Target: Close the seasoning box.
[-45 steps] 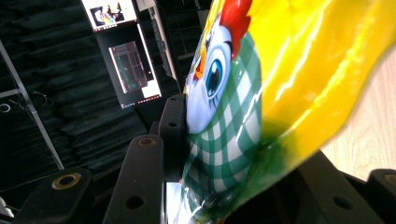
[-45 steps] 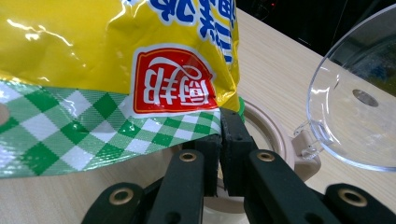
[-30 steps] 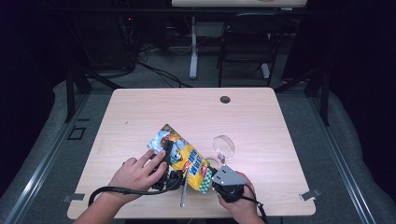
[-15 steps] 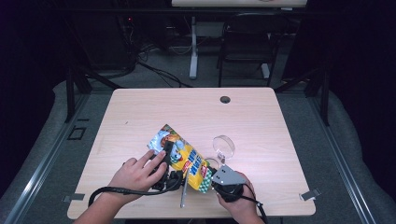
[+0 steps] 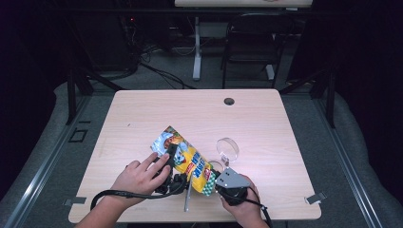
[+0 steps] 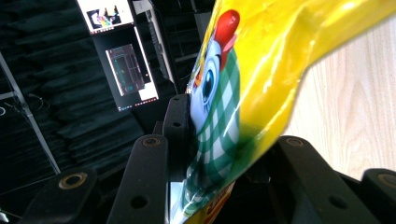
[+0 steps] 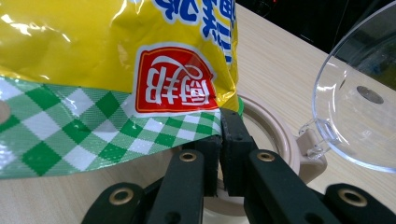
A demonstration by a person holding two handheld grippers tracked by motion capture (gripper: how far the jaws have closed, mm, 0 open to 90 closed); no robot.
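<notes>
You are gripping the yellow snack bag (image 5: 184, 159) with both tools: your left gripper (image 6: 212, 154) is clenching one checked end of it between its jaws, and your right gripper (image 7: 219, 140) is pinching the green-checked edge at the other end. The bag is lying across the table (image 5: 266, 118) near its front edge, at about 6 o'clock from the centre. The beige container (image 7: 275, 135) with its clear hinged lid (image 7: 359, 112) seems to be sitting just under the bag, at your right gripper's 1 o'clock.
</notes>
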